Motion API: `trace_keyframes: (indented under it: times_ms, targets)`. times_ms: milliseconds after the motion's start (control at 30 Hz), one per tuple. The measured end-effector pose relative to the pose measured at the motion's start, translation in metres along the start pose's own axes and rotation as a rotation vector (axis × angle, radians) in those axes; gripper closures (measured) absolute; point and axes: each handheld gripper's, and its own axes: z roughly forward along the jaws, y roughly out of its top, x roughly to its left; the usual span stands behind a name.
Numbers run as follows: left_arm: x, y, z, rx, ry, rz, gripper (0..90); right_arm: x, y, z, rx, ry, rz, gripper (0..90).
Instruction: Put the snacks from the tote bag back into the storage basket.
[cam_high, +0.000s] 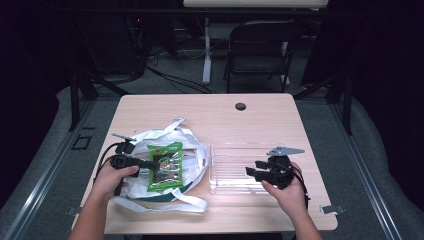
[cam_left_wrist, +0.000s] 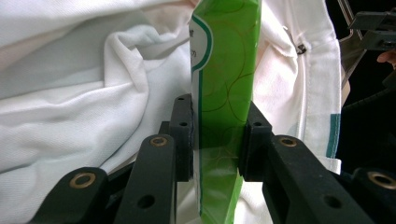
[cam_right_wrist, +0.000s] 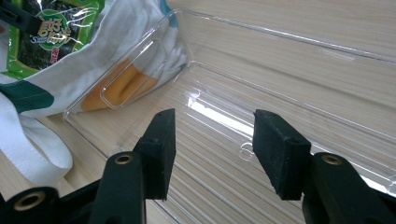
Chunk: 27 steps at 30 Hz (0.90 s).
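While the left gripper (cam_high: 145, 163) is clamped on the green seaweed packet (cam_high: 165, 166) over the white bag (cam_high: 192, 150), right gripper (cam_high: 252, 171) waits with jaws apart over the clear tray (cam_high: 225, 150), likely the packet's drop spot.

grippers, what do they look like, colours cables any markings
Both the left gripper and right gripper are black, with flat rectangular jaws on linkage arms pinned by brass-coloured rivets. A black cable trails from each. The right one carries a grey three-cornered plate on top. No markings visible. Forearms are bare, no sleeves.
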Motion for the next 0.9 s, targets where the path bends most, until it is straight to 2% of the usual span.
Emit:
trace_keyframes:
  times_ms: [67,100,167,333,433,700,900]
  targets:
    - [-0.002,0.000,-0.003,-0.026,0.006,0.012,72.2,0.000,0.001,0.001,0.002,-0.002,-0.004,49.3]
    - [-0.003,0.000,-0.005,-0.033,0.010,0.034,72.2,0.000,0.001,0.001,-0.001,-0.004,-0.005,49.3]
    - [-0.006,0.001,-0.009,-0.053,0.020,0.054,72.2,0.000,0.002,0.001,0.001,-0.003,-0.012,49.3]
    - [-0.011,0.002,-0.015,-0.123,0.039,0.080,72.1,0.001,0.002,0.002,0.009,-0.006,-0.018,49.3]
    - [-0.013,0.002,-0.018,-0.146,0.059,0.099,72.1,0.001,0.002,0.002,0.006,-0.011,-0.024,49.3]
    - [-0.019,0.003,-0.024,-0.205,0.078,0.143,72.1,0.002,0.002,0.002,0.008,-0.014,-0.034,49.4]
    - [-0.025,0.005,-0.029,-0.264,0.101,0.210,72.1,0.003,0.001,0.003,0.010,-0.018,-0.043,49.3]
